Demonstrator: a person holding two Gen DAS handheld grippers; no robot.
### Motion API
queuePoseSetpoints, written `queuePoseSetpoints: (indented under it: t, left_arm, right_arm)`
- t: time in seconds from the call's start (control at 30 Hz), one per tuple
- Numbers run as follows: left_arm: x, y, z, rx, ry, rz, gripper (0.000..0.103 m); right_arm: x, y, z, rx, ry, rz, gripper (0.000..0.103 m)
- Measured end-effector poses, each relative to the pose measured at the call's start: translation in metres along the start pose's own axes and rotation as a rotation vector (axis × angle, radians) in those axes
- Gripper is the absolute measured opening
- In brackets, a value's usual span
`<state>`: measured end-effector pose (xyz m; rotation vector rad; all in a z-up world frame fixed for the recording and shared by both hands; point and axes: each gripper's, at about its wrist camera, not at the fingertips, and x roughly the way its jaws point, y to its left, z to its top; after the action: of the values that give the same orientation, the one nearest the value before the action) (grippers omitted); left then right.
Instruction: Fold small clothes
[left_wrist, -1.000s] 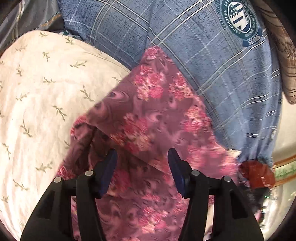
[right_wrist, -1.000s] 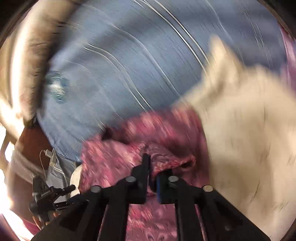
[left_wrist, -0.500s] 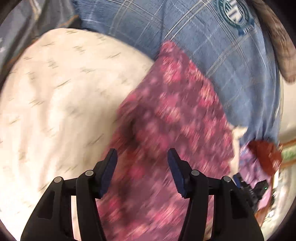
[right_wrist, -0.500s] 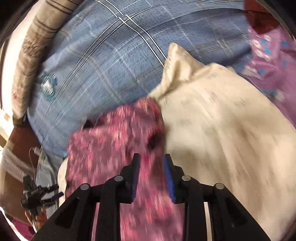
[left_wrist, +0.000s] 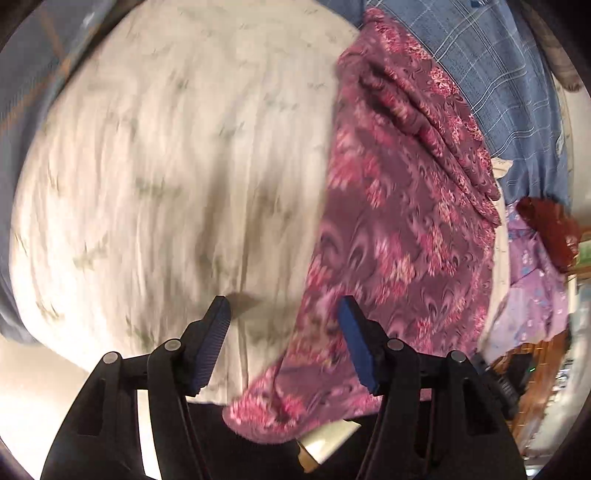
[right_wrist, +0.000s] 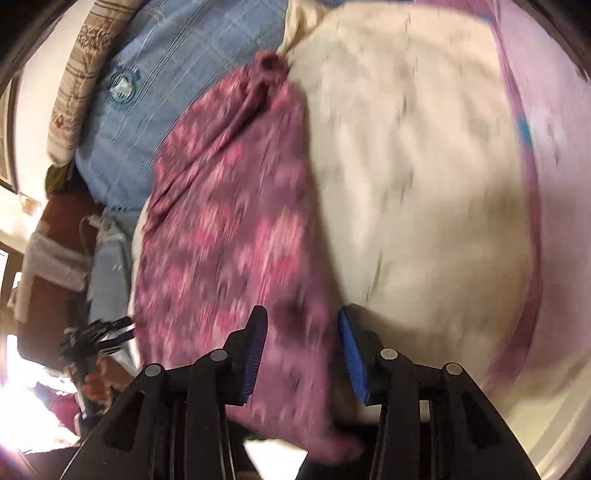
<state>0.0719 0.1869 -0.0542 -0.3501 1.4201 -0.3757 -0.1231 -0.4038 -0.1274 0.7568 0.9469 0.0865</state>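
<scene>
A purple-pink floral garment (left_wrist: 399, 229) lies spread on a cream cloth with green sprigs (left_wrist: 166, 166), its near hem hanging over the front edge. My left gripper (left_wrist: 284, 321) hovers over the garment's left edge. Its jaws are opening, and the pads press on nothing. In the right wrist view the same garment (right_wrist: 229, 229) runs up the left side beside the cream cloth (right_wrist: 413, 177). My right gripper (right_wrist: 301, 332) hangs above the garment's right edge. Its jaws are opening too, with the cloth lying loose below them.
A blue plaid cloth with a round emblem (right_wrist: 122, 83) lies beyond the garment, with a striped brown blanket (right_wrist: 85, 55) behind it. A lilac printed cloth (left_wrist: 532, 280) and a dark red bundle (left_wrist: 546, 225) sit to the right. A black gadget (right_wrist: 96, 336) stands off the left side.
The right gripper was shut on a fold of the floral garment and has let it go. Both grippers have drawn back toward the near hem, and the garment now lies flatter.
</scene>
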Motion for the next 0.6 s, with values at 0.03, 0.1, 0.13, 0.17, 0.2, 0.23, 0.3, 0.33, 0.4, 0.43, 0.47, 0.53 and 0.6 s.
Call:
queuePoseSetpoints:
  t: [0.03, 0.1, 0.13, 0.17, 0.2, 0.23, 0.3, 0.33, 0.4, 0.43, 0.47, 0.53, 0.6]
  left_arm:
    - [-0.004, 0.002, -0.005, 0.0, -0.008, -0.008, 0.061]
    - [-0.006, 0.003, -0.011, -0.001, 0.006, -0.027, 0.064]
    - [-0.006, 0.004, -0.015, -0.001, 0.015, -0.045, 0.066]
    - [-0.005, 0.004, -0.018, 0.002, 0.025, -0.059, 0.068]
    - [-0.003, 0.002, -0.021, 0.006, 0.033, -0.069, 0.071]
    - [0.001, 0.0, -0.025, 0.014, 0.04, -0.075, 0.075]
    - [0.005, -0.006, -0.033, 0.035, 0.033, -0.075, 0.08]
    - [0.005, -0.009, -0.036, 0.051, 0.028, -0.07, 0.08]
    - [0.007, -0.019, -0.043, 0.095, 0.042, -0.079, 0.076]
    - [0.008, -0.022, -0.047, 0.115, 0.053, -0.098, 0.055]
    - [0.01, -0.027, -0.051, 0.138, 0.064, -0.095, 0.041]
    - [0.015, -0.034, -0.06, 0.186, 0.094, -0.08, 0.008]
    - [0.012, -0.036, -0.064, 0.189, 0.081, -0.074, 0.008]
  right_arm:
    - [0.001, 0.001, -0.007, -0.004, 0.015, 0.016, 0.042]
    - [0.002, 0.005, -0.019, -0.031, 0.047, 0.01, 0.042]
    - [0.002, 0.005, -0.022, -0.039, 0.056, 0.013, 0.042]
    - [0.001, 0.006, -0.024, -0.039, 0.062, 0.02, 0.042]
    - [0.0, 0.005, -0.025, -0.032, 0.061, 0.032, 0.042]
    - [0.0, 0.002, -0.026, -0.023, 0.064, 0.048, 0.042]
    - [0.002, -0.001, -0.027, -0.01, 0.075, 0.066, 0.042]
    - [0.004, -0.002, -0.028, -0.008, 0.087, 0.073, 0.042]
    - [0.007, -0.002, -0.031, -0.024, 0.101, 0.081, 0.041]
    - [0.008, 0.001, -0.033, -0.044, 0.101, 0.065, 0.029]
    - [0.008, 0.003, -0.034, -0.071, 0.092, 0.035, 0.006]
    - [0.004, 0.002, -0.035, -0.085, 0.079, 0.028, 0.003]
    - [-0.005, 0.0, -0.036, -0.075, 0.049, 0.055, 0.003]
